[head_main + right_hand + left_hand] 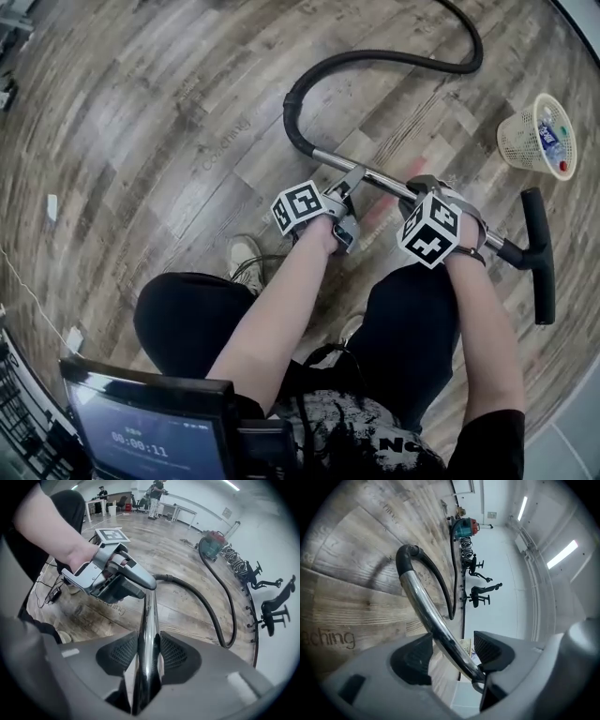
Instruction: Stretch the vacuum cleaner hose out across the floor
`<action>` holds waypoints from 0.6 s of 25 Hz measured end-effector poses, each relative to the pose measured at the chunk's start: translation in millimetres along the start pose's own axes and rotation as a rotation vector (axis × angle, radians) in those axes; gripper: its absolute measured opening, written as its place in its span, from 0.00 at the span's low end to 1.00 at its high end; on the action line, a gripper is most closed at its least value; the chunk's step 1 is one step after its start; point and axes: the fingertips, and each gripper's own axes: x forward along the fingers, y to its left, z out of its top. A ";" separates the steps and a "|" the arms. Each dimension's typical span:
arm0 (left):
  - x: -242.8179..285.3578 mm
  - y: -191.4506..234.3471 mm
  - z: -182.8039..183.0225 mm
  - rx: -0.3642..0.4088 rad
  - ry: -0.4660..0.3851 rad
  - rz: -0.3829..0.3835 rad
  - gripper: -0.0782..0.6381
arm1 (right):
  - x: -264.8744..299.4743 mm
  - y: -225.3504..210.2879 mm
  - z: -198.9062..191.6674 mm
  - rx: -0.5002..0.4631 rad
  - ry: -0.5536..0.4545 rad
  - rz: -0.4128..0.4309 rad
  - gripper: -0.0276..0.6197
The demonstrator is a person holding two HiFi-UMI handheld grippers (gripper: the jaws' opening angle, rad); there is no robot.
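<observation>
The black vacuum hose (375,56) curves across the wood floor and joins a chrome wand (380,176) that ends in a black floor nozzle (542,258). My left gripper (352,187) is at the wand's hose end. In the left gripper view its jaws (452,651) stand wide open with the wand (417,597) running between them, and the left pad does not touch it. My right gripper (422,187) is farther along the wand, shut on it (149,651). The hose (211,606) runs back to the red and teal vacuum body (213,543).
A white mesh basket (534,136) with rubbish lies on the floor beyond the nozzle. The person's legs and shoe (246,258) are just below the wand. Black office chairs (276,604) and coiled cables stand by the wall. A screen (150,436) sits at the head view's bottom edge.
</observation>
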 end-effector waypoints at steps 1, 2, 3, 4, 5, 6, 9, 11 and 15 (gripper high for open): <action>1.7 0.1 0.3 -0.019 -0.016 -0.018 0.49 | -1.5 -0.2 -1.1 0.006 0.003 -0.003 0.28; 3.6 -0.8 1.6 -0.036 -0.035 -0.038 0.49 | -2.9 -0.7 -1.6 0.017 0.003 -0.004 0.28; 5.7 -2.6 3.7 -0.057 -0.057 -0.062 0.50 | -4.1 -1.6 -1.5 0.031 -0.002 -0.002 0.28; 7.6 -4.7 6.1 -0.080 -0.078 -0.088 0.52 | -5.3 -2.2 -1.1 0.046 -0.010 0.000 0.28; 9.3 -6.0 8.2 -0.099 -0.094 -0.111 0.53 | -6.5 -1.9 -0.9 0.060 -0.018 0.003 0.28; 10.9 -6.2 9.5 -0.109 -0.104 -0.127 0.54 | -8.0 -0.8 -1.0 0.070 -0.025 0.006 0.28; 16.4 -4.2 11.9 -0.124 -0.112 -0.147 0.54 | -13.8 5.0 1.0 0.073 -0.035 0.015 0.28; 21.7 -4.8 13.2 -0.138 -0.114 -0.159 0.54 | -17.8 9.9 5.3 0.062 -0.043 0.023 0.28; 32.4 -11.2 16.7 -0.151 -0.119 -0.193 0.54 | -24.8 24.7 13.9 0.017 -0.057 0.043 0.28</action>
